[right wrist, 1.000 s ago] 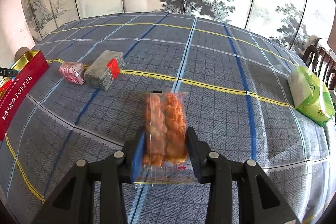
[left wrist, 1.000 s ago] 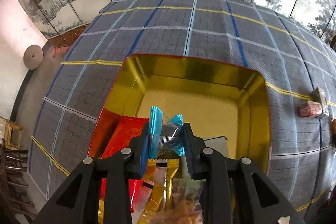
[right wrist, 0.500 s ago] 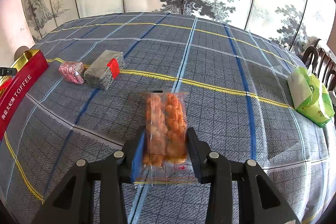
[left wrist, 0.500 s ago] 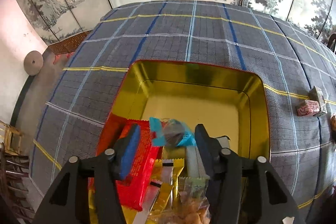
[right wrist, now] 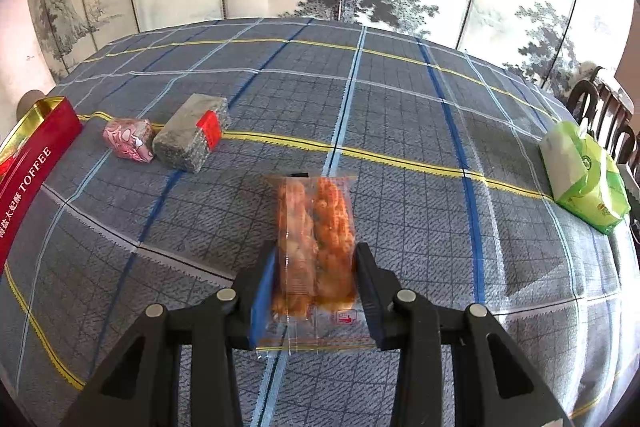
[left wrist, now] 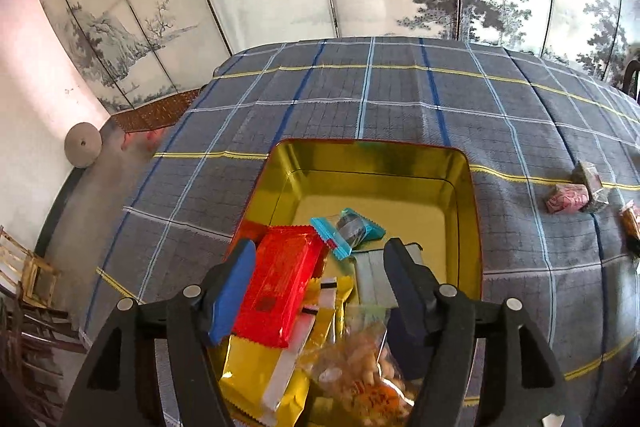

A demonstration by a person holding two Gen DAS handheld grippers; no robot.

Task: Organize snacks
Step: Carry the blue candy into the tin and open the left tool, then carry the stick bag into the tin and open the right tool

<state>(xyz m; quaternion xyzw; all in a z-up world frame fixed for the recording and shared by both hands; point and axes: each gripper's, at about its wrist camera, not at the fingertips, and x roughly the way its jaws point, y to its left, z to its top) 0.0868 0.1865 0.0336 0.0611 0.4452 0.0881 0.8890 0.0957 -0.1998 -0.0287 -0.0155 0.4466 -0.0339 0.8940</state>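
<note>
A gold-lined red toffee tin [left wrist: 464,183] stands on the plaid cloth. In it lie a teal-wrapped snack [left wrist: 347,231], a red packet [left wrist: 280,283], gold packets and a clear bag of fried snacks [left wrist: 360,367]. My left gripper [left wrist: 320,281] is open and empty above the tin's near end. My right gripper [right wrist: 315,285] is shut on a clear packet of orange fried twists [right wrist: 316,231], held just above the cloth. The tin's red side [right wrist: 24,183] shows at the far left of the right wrist view.
A pink-wrapped snack [right wrist: 128,139] and a grey block with a red label [right wrist: 190,139] lie beside the tin; both also show in the left wrist view [left wrist: 568,198]. A green tissue pack [right wrist: 584,175] sits at the right. Folding screens stand behind the table.
My left gripper opened and let go of the teal-wrapped snack, which now lies in the tin; the gripper pulled back and up. The right gripper has not moved.
</note>
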